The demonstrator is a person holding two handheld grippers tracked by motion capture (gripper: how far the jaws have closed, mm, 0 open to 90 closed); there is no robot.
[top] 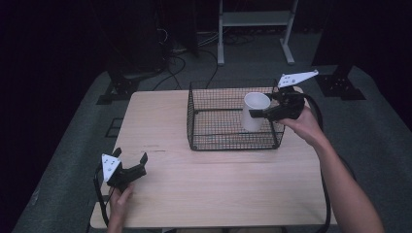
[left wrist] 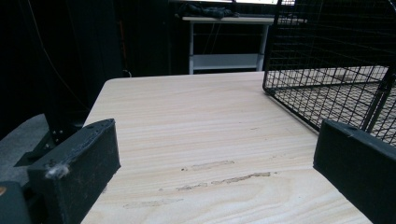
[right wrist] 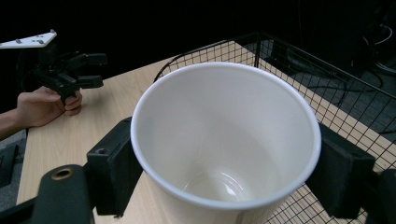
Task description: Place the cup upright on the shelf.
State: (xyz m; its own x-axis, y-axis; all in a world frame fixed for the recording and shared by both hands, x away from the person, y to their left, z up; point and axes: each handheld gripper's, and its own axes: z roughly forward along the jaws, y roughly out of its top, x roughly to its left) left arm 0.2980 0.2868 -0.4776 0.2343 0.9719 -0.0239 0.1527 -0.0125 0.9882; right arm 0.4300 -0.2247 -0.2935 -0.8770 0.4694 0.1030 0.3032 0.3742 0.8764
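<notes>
A white paper cup point(top: 254, 110) stands upright in the right part of the black wire basket point(top: 214, 141), and my right gripper point(top: 258, 112) is shut on it from the right. In the right gripper view the empty cup point(right wrist: 224, 140) sits between the two black pads point(right wrist: 112, 163), which press its sides just under the rim. My left gripper point(top: 130, 158) rests low near the table's front left corner, open with nothing between its jaws. The left gripper view has its wide-apart pads point(left wrist: 79, 172) over bare wood, with the basket point(left wrist: 336, 70) off to the right.
The light wooden table point(top: 218, 189) has free room in front of and left of the basket. A white metal frame point(top: 255, 19) stands on the floor behind the table. Dark stands and cables lie on the grey floor around it.
</notes>
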